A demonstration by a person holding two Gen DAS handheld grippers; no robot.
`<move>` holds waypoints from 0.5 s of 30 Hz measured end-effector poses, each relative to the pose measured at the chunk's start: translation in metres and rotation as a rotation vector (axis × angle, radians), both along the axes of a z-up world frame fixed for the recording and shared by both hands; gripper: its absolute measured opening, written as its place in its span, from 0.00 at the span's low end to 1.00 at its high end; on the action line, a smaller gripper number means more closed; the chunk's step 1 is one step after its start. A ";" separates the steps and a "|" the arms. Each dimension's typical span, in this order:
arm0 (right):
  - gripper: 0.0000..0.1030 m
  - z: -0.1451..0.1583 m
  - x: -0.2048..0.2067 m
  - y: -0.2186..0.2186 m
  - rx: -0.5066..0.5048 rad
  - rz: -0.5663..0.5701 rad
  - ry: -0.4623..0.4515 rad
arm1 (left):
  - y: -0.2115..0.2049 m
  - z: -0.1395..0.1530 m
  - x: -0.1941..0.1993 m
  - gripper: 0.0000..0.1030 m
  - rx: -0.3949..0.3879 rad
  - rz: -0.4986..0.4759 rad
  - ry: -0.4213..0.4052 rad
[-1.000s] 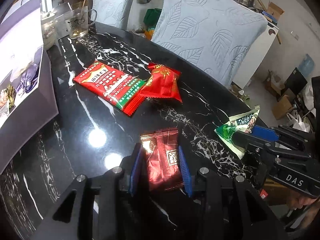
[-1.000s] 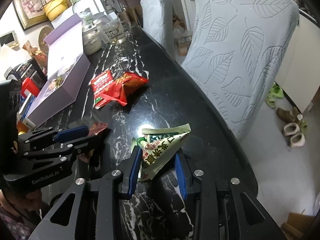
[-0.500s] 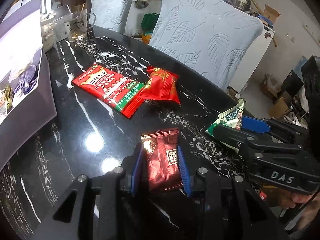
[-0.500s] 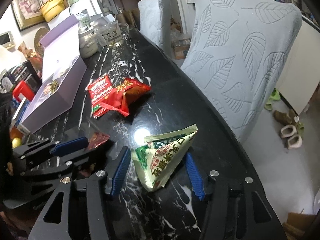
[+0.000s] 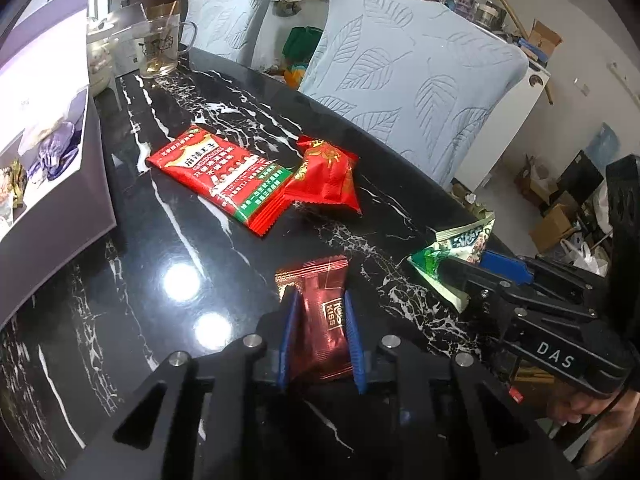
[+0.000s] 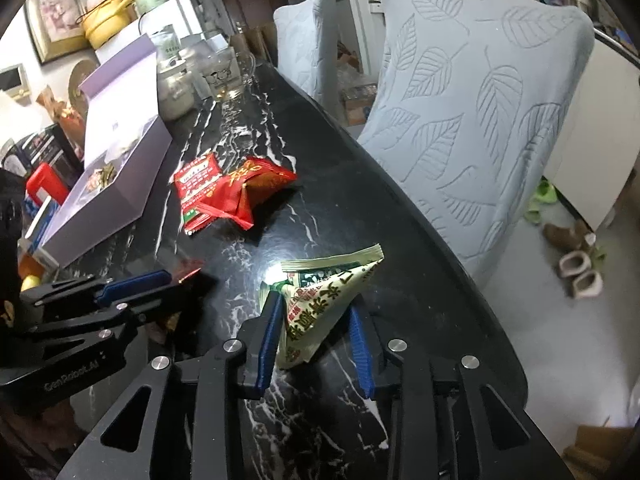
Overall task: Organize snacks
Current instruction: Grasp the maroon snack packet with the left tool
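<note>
Left gripper is clamped down tight, both blue pads pressed against a dark red foil snack packet, its jaws having just closed in on it. Over on the other side, the right gripper has just snapped back in after opening, and its blue pads now pinch a pale green, pyramid-shaped snack bag from both sides. Both packets sit low on the black marble table with white veining, near the grippers' end of it.

Further up the table from the foil packet, a flat red and green rectangular snack packet lies with a puffy bright red snack bag overlapping its corner. To the left of those two stands an open lilac gift box, lid up. Beyond, at the far end of the table, a clear glass mug. Alongside the table's right edge, two chairs in pale blue leaf-patterned covers.
</note>
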State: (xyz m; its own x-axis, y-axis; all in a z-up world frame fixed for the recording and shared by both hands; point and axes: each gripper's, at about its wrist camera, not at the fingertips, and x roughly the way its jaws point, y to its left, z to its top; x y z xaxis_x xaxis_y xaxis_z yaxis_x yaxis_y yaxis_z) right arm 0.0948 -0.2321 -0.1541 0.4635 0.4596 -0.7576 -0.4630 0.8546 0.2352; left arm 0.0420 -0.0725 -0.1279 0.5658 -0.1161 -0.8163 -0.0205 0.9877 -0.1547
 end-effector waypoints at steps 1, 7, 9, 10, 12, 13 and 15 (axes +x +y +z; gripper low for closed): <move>0.31 0.000 0.000 0.000 -0.001 0.000 0.000 | -0.002 0.000 0.000 0.22 0.014 -0.005 0.003; 0.31 0.001 -0.005 0.000 0.000 0.008 0.002 | -0.003 -0.006 0.004 0.72 0.128 0.070 0.068; 0.31 0.001 -0.005 -0.001 0.002 0.009 0.003 | 0.001 -0.007 0.001 0.77 0.110 0.082 0.065; 0.31 0.001 -0.005 -0.001 0.003 0.009 0.004 | 0.002 -0.007 -0.001 0.77 0.097 0.074 0.056; 0.31 0.001 -0.006 -0.002 0.008 0.009 0.006 | 0.002 -0.005 -0.007 0.63 0.099 0.057 0.034; 0.31 0.001 -0.006 -0.002 0.009 0.009 0.007 | 0.000 -0.005 -0.010 0.46 0.113 0.053 0.027; 0.31 0.001 -0.005 -0.002 0.009 0.010 0.006 | -0.002 -0.003 -0.012 0.33 0.112 0.042 0.018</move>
State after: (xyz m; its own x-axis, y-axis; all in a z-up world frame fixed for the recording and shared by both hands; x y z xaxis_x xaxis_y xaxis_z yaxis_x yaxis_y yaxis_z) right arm 0.0895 -0.2343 -0.1533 0.4543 0.4706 -0.7564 -0.4696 0.8480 0.2456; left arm 0.0304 -0.0746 -0.1310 0.5535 -0.0004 -0.8328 -0.0637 0.9971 -0.0428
